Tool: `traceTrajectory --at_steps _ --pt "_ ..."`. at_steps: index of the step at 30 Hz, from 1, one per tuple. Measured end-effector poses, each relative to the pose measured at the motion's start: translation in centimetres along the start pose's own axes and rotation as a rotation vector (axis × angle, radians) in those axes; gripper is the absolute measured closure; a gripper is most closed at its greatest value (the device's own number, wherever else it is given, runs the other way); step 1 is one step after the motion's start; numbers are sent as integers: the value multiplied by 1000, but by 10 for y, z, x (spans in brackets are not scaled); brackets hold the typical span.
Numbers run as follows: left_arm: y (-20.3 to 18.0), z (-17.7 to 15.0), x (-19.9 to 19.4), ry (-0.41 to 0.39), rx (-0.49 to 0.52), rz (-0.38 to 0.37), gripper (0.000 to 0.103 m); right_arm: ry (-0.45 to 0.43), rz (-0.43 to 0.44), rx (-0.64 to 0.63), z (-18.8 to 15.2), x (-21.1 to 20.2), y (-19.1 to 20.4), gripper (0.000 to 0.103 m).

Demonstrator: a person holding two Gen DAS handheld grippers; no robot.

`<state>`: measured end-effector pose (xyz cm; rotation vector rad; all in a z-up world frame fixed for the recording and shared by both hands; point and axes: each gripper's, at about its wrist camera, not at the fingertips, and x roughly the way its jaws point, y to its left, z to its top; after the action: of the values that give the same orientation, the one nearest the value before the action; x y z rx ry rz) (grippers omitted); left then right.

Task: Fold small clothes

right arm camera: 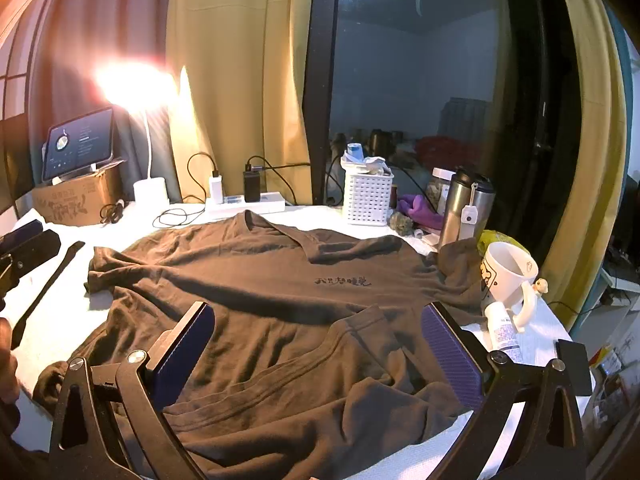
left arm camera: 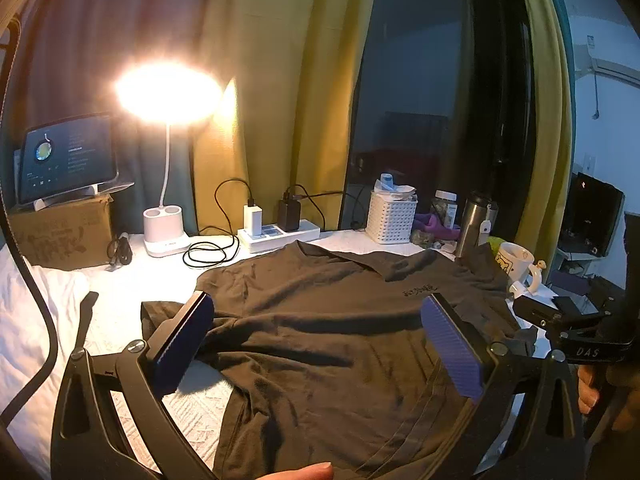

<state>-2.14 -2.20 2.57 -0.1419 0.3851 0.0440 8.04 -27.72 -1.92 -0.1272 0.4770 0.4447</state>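
Dark brown cotton T-shirt [right arm camera: 256, 300] spread flat on white-covered bench [right arm camera: 132, 224]; right sleeve crowds white ceramic mug [right arm camera: 506, 276]; left gripper [left arm camera: 318, 344], right gripper [right arm camera: 318, 344] fingers released, holding nothing

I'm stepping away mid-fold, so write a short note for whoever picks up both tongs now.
Left tongs: open, holding nothing, over the shirt.
Right tongs: open, holding nothing, over the shirt's near right part.
Brown T-shirt: spread front-up on the white cloth, wrinkled, one sleeve folded inward; far right edge touches the steel flask beside the mug.
Done: laid out.
Left: smooth, fold.
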Motion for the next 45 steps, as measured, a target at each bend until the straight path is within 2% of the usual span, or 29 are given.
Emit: traceTrajectory --at_steps 45 --pt "-3 -10 -7 6 9 7 1 22 -4 11 -8 8 -3 0"
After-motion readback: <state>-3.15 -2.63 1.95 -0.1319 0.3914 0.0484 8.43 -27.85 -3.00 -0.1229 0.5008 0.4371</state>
